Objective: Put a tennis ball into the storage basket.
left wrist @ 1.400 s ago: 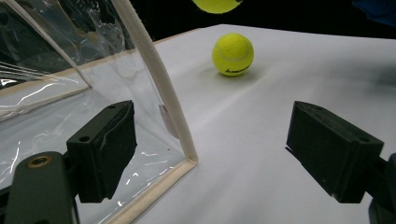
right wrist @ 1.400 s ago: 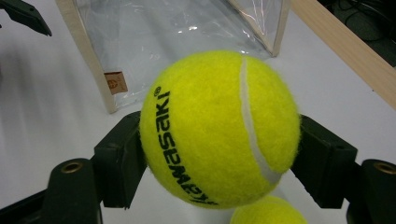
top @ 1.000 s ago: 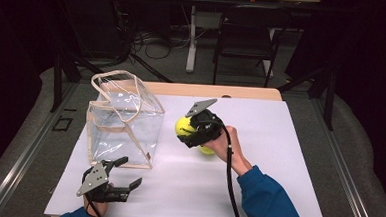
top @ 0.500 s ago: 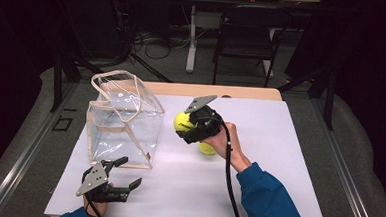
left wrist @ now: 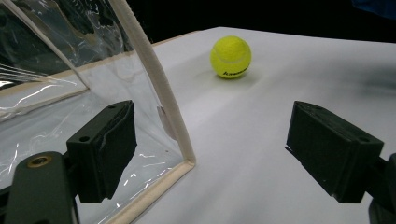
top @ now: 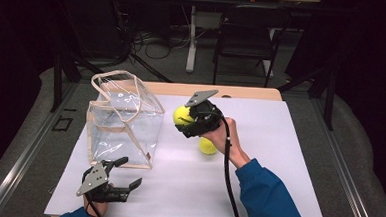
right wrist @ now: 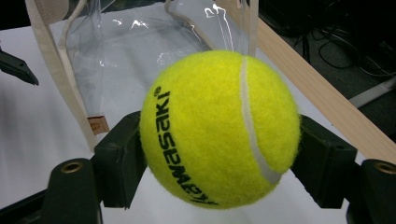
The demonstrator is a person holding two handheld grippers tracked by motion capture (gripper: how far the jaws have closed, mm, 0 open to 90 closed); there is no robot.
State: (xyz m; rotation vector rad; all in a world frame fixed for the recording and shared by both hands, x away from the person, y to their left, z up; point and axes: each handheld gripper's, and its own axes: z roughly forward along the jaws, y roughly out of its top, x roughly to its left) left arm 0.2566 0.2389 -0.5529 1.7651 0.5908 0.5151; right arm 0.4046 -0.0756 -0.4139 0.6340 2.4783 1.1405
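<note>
High view: right gripper (top: 189, 119) clamps a tennis ball (top: 182, 115) right of the clear tote bag (top: 123, 120); left gripper (top: 122, 176) rests with jaws apart nearby. Unsupported, the floppy bag rim may deflect the ball onto the table, beside the second ball (top: 208, 146).

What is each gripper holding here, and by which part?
The right gripper clamps a tennis ball across its middle, one jaw on each side. The left gripper is open and holds nothing.

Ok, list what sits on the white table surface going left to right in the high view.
Left gripper → clear bag → tennis ball held in the right gripper → second tennis ball lying on the table.
</note>
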